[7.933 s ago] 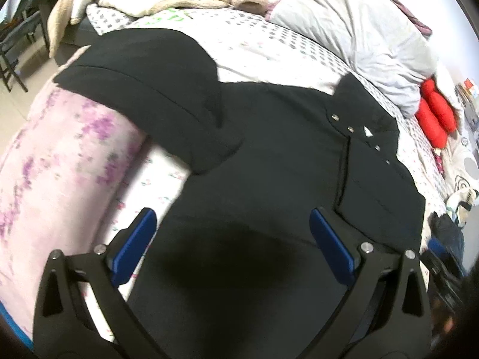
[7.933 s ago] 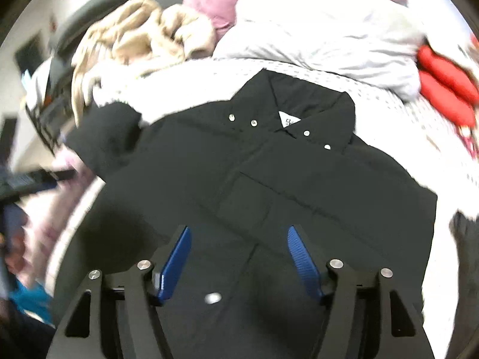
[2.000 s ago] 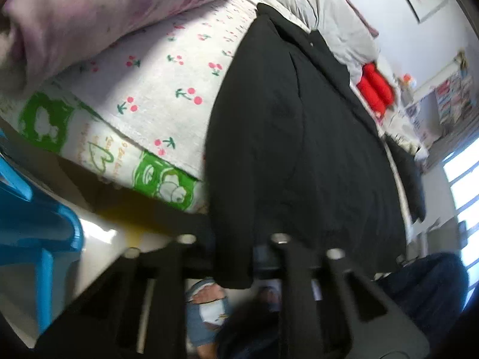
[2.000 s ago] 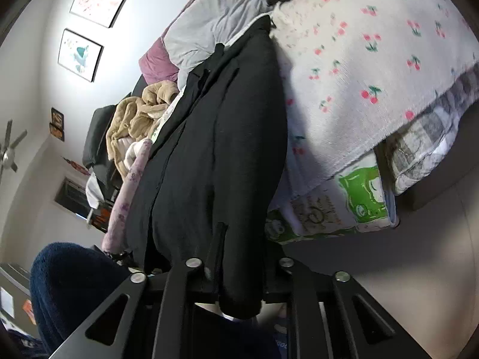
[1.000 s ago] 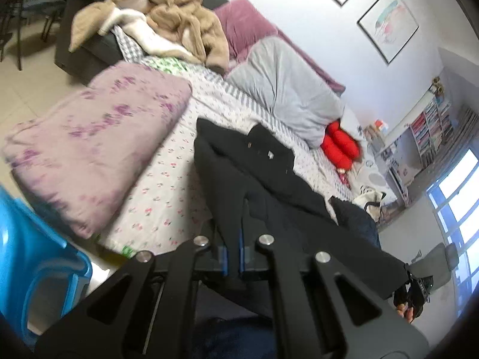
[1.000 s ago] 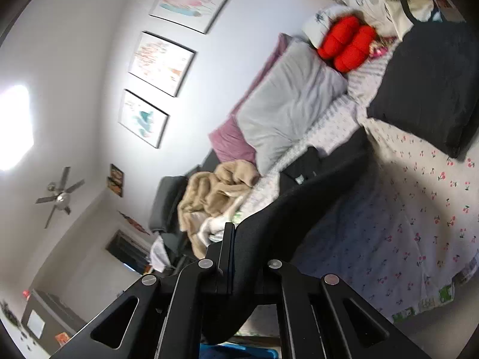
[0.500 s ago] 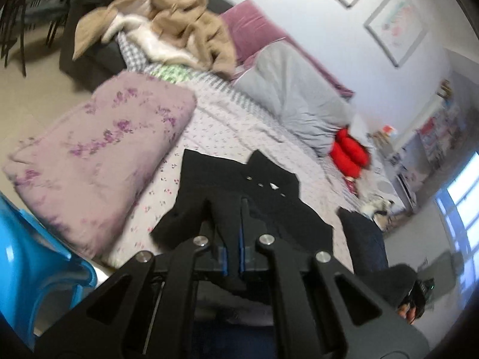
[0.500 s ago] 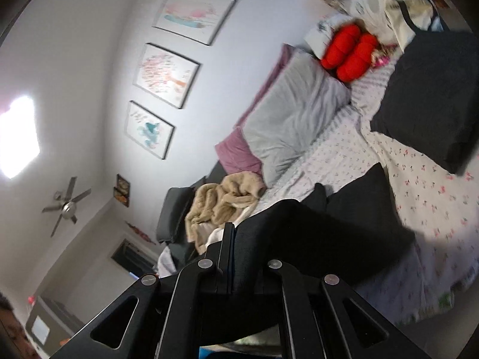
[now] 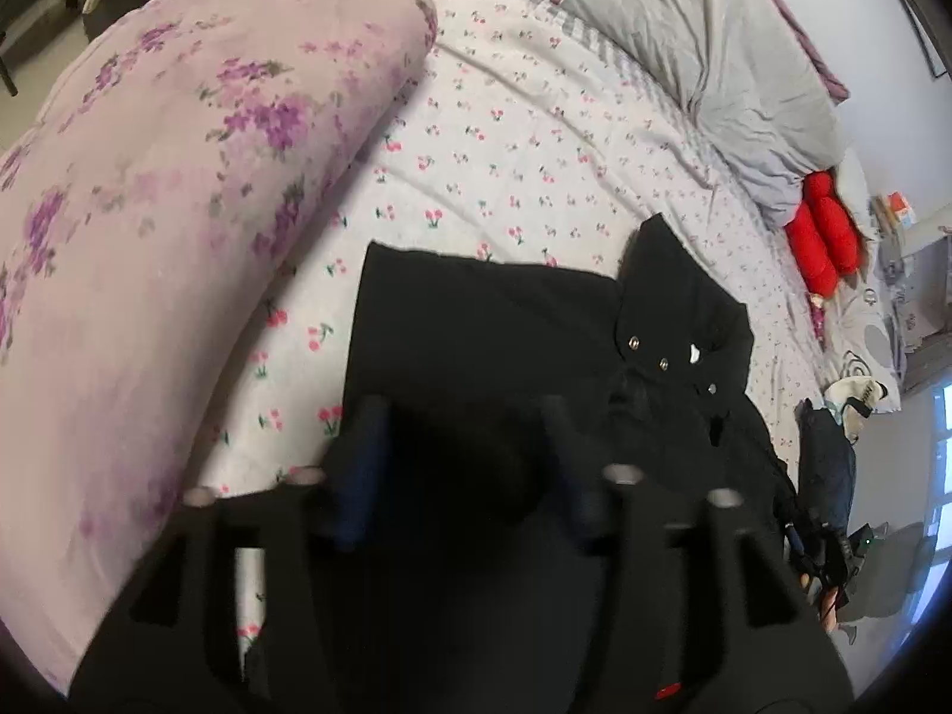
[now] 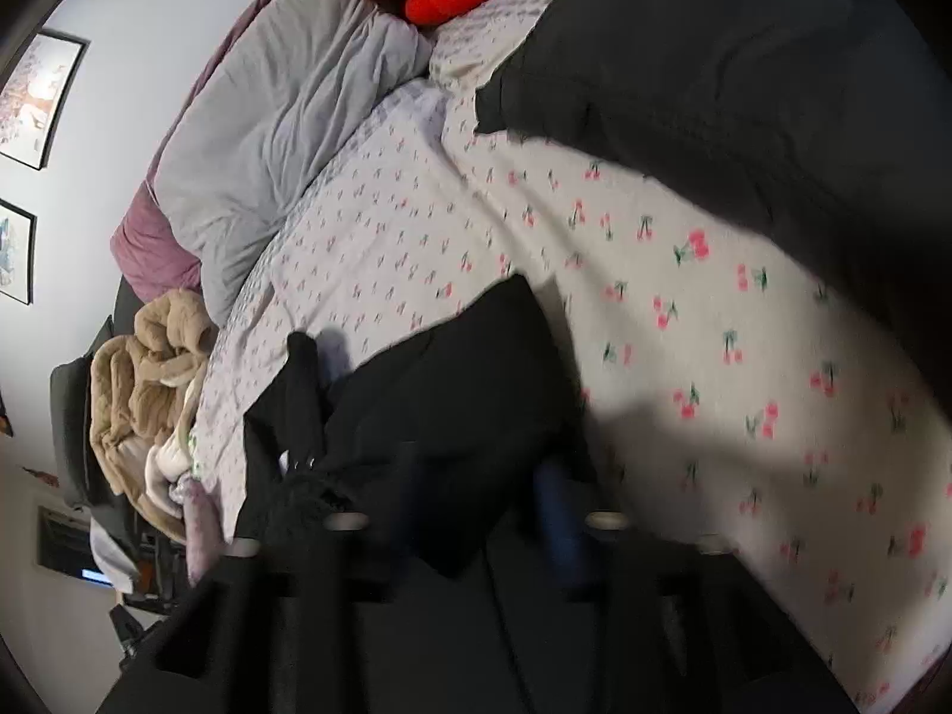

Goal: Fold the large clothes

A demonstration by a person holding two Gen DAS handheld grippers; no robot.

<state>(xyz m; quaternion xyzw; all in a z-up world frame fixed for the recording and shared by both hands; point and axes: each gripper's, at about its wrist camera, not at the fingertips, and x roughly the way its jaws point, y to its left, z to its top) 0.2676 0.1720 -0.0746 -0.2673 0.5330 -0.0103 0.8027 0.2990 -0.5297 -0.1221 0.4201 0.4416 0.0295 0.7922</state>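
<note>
Black snap-collared jacket [image 9: 494,345] folded over, flat on cherry-print bedsheet [image 9: 523,137].

Black jacket [image 9: 488,321] on a white sheet [image 9: 535,137] printed with red cherries; lilac floral quilt [image 9: 149,190]; grey pillow [image 9: 714,59].

Pretty clearly someone's bedroom at home. There's a big bed [image 9: 535,137] with a cherry-print sheet [image 10: 714,327], a grey pillow [image 9: 726,59] at the head and a purple one [image 10: 149,250] tucked behind it. A floral duvet [image 9: 149,208] is folded up along one side, a tan fleece blanket [image 10: 149,381] is dumped in a heap at the far corner, and something red and plush [image 9: 824,238] sits by the pillow. Framed pictures [image 10: 30,101] hang on the wall. A black jacket [image 9: 506,345] lies on the sheet, so it's lived-in, not a showroom.
</note>
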